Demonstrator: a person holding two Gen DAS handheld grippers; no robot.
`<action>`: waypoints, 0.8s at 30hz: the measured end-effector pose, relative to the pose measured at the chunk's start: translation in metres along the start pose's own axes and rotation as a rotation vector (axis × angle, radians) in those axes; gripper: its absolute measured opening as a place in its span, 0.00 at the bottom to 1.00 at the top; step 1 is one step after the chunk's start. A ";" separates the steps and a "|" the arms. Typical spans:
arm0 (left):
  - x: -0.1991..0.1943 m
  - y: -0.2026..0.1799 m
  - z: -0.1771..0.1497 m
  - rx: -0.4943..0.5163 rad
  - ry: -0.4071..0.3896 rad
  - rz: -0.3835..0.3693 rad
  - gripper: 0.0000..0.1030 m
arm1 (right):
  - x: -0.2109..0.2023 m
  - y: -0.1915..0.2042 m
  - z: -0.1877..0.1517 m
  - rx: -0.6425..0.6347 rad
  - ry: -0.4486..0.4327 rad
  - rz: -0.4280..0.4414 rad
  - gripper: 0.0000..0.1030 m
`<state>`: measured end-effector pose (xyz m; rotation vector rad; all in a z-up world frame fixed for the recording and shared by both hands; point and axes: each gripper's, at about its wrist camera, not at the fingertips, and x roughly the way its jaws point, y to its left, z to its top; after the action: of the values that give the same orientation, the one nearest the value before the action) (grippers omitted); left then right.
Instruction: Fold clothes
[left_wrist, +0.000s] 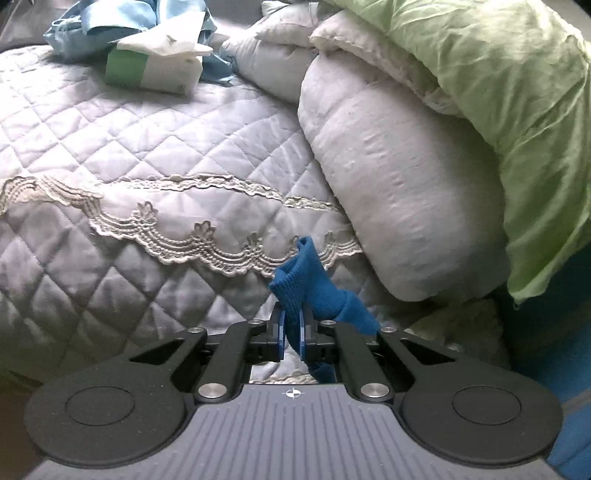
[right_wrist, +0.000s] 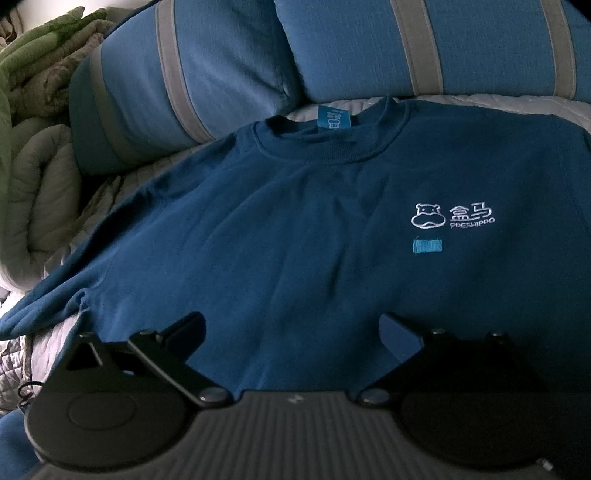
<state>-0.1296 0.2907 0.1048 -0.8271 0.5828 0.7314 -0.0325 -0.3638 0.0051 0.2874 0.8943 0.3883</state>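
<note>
A dark blue sweatshirt (right_wrist: 295, 229) lies spread face up on the bed, collar at the far side, with a white hippo logo (right_wrist: 452, 217) on the chest. My right gripper (right_wrist: 291, 332) hovers over its lower part with jaws wide apart and nothing between them. In the left wrist view my left gripper (left_wrist: 291, 325) is shut on a blue ribbed cuff (left_wrist: 308, 284) of the sweatshirt. The cuff sticks up past the pads, lifted above the quilted bedspread (left_wrist: 129, 155).
A rolled white duvet (left_wrist: 388, 177) and a green blanket (left_wrist: 498, 92) lie right of the left gripper. A tissue pack (left_wrist: 155, 66) and light blue cloth (left_wrist: 122, 22) sit far back. Blue striped pillows (right_wrist: 240, 62) lie behind the sweatshirt's collar.
</note>
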 end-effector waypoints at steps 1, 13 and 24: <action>0.002 0.001 0.000 -0.003 0.007 0.002 0.07 | 0.000 0.000 0.000 0.001 0.000 0.001 1.00; 0.014 0.011 -0.020 -0.014 -0.014 -0.029 0.07 | 0.000 -0.002 0.001 0.001 0.001 0.003 1.00; -0.056 -0.073 -0.029 0.288 -0.189 -0.222 0.07 | 0.000 0.002 0.000 -0.015 -0.001 0.005 1.00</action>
<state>-0.1136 0.2142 0.1606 -0.5379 0.4068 0.5011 -0.0329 -0.3621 0.0061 0.2759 0.8898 0.3997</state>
